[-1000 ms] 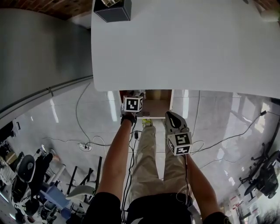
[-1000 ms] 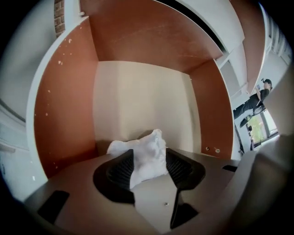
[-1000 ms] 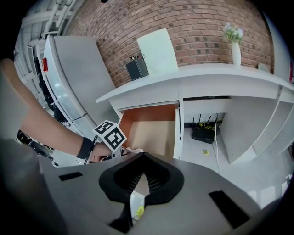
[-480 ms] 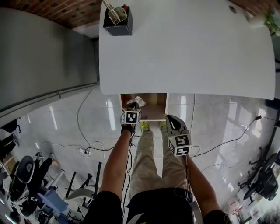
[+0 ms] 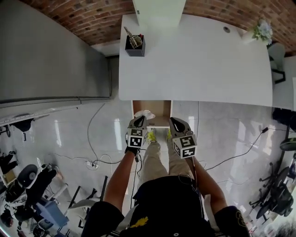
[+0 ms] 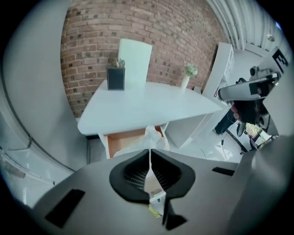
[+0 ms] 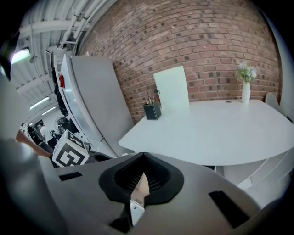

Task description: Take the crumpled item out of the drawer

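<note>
Since the left gripper (image 6: 149,153) pinches only a thin fold of the crumpled item (image 6: 150,137) ahead, draw back gently past the drawer (image 6: 120,137); the right gripper (image 7: 143,158) is pressed together, empty.

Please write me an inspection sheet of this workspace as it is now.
Surface: white table, drawer open under its near edge.
Job's things: crumpled item, white, at the drawer's left side.
Clutter: pen holder, vase and white panel along the table's far edge.
Grippers: left gripper shut on the crumpled item; right gripper shut, empty.
Cables: cables trail over the floor on both sides.
Surroundings: brick wall, glossy floor, office chair at right.
</note>
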`<action>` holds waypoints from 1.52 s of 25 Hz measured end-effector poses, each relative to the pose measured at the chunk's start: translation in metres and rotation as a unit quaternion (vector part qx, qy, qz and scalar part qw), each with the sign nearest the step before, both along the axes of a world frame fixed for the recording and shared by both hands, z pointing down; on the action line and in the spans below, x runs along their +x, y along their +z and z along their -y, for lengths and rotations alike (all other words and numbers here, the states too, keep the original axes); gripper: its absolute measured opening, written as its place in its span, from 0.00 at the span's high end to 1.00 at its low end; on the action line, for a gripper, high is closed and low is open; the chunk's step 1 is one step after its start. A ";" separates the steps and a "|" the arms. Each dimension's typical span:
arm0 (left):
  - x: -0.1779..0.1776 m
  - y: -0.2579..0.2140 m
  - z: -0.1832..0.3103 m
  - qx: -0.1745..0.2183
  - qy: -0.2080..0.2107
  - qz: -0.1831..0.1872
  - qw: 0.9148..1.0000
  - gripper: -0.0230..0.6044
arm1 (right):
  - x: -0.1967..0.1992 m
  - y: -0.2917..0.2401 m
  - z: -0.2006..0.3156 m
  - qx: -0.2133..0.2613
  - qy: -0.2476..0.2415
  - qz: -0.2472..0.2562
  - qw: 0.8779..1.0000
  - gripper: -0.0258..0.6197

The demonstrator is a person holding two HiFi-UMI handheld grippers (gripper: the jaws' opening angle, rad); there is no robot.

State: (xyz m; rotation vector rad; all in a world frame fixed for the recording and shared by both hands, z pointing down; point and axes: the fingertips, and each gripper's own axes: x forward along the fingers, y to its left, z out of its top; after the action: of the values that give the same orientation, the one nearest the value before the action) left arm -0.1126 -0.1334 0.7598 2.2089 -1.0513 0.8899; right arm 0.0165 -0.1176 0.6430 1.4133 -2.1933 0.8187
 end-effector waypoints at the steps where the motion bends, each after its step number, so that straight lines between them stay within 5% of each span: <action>1: -0.002 -0.020 0.006 0.016 -0.003 -0.006 1.000 0.92 | -0.005 -0.014 0.002 0.008 -0.008 0.002 1.000 0.92; 9: -0.012 -0.198 0.049 0.162 -0.051 -0.060 0.984 0.92 | -0.005 -0.137 0.027 0.115 -0.031 0.000 0.993 0.92; 20: -0.013 -0.354 0.032 0.283 -0.047 -0.097 0.953 0.92 | -0.005 -0.262 0.044 0.226 -0.033 0.011 0.973 0.92; 30: -0.028 -0.412 0.023 0.353 -0.061 -0.100 0.928 0.92 | -0.019 -0.292 0.045 0.257 -0.055 0.007 0.965 0.92; 38: -0.033 -0.424 0.026 0.366 -0.061 -0.103 0.923 0.92 | -0.028 -0.308 0.047 0.284 -0.067 -0.013 0.957 0.92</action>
State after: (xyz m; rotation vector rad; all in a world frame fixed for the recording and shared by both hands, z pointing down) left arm -0.1458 -0.1589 0.3355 2.6977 -1.5719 0.1917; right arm -0.0114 -0.1643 0.3349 1.4740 -2.5909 0.1132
